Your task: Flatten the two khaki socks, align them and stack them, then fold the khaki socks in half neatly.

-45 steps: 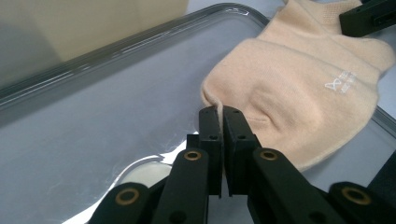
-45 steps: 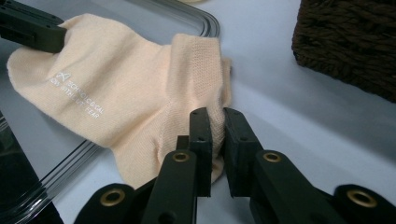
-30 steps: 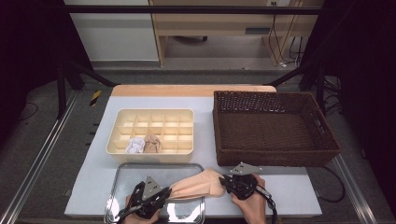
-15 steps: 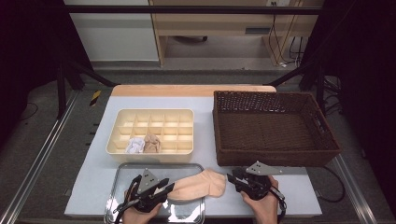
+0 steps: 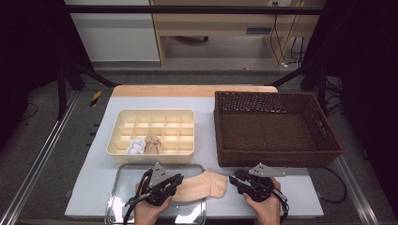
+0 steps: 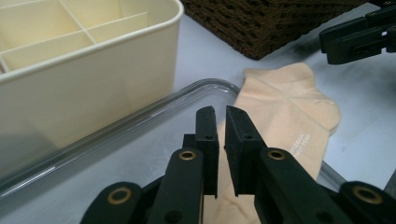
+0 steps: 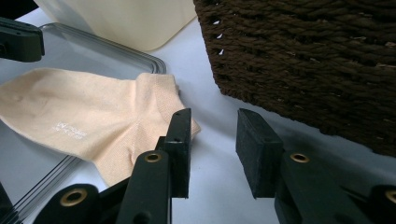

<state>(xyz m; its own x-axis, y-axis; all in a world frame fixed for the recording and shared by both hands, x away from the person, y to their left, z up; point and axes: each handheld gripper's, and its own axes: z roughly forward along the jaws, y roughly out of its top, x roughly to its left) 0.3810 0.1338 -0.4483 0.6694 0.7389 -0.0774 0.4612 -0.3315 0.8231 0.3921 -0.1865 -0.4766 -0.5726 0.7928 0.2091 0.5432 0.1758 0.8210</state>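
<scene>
Peach-coloured cotton ankle sock (image 5: 202,185) lies flat, half on the clear shallow plastic tray (image 5: 123,188), half on the white worktop (image 5: 206,101). Left hand-held gripper (image 6: 222,122), jaws just narrowed, pinches the sock's edge. Right hand-held gripper (image 7: 212,140), jaws just widening and spread empty, sits beside the sock's toe, near the dark woven wicker basket (image 7: 299,51).

Left hand-held gripper (image 5: 174,180) points toward 3 o'clock, jaws just closing, nearly together. Right hand-held gripper (image 5: 234,179) points toward 9 o'clock, jaws opening, apart.

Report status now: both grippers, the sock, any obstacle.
Left gripper shut on peach cotton sock, fingers just closing. Right gripper open, off it, just opening. Sock half on clear tray. No obstacle.
</scene>
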